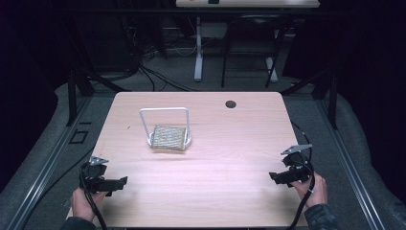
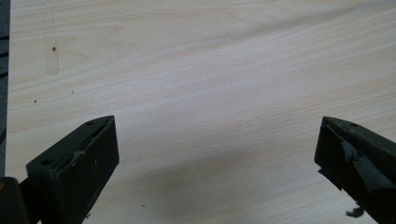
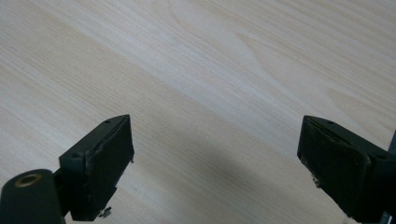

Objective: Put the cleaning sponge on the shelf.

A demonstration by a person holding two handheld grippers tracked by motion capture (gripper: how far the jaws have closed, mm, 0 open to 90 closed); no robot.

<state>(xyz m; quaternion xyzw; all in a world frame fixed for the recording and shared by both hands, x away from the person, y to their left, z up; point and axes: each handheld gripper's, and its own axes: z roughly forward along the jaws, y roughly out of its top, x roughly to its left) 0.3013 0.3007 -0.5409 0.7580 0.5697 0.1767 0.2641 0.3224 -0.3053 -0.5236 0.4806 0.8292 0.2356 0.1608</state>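
A white wire stand (image 1: 165, 125) with an arched handle sits on the wooden table (image 1: 230, 158), left of centre toward the back. A flat, woven-looking greenish pad (image 1: 168, 137) rests on its base. My left gripper (image 1: 122, 181) hovers low at the table's front left, held by a hand, jaws pointing right. In the left gripper view the left gripper (image 2: 217, 144) is open over bare wood. My right gripper (image 1: 273, 176) is at the front right, jaws pointing left. The right gripper (image 3: 215, 144) is open too, with nothing between its jaws. Both are well away from the stand.
A dark round hole (image 1: 231, 104) lies near the table's back edge. Black cables (image 1: 301, 211) trail from each gripper off the front. Beyond the table are another desk's white legs (image 1: 198, 52) and floor cables. Black frame posts (image 1: 72, 91) stand at both sides.
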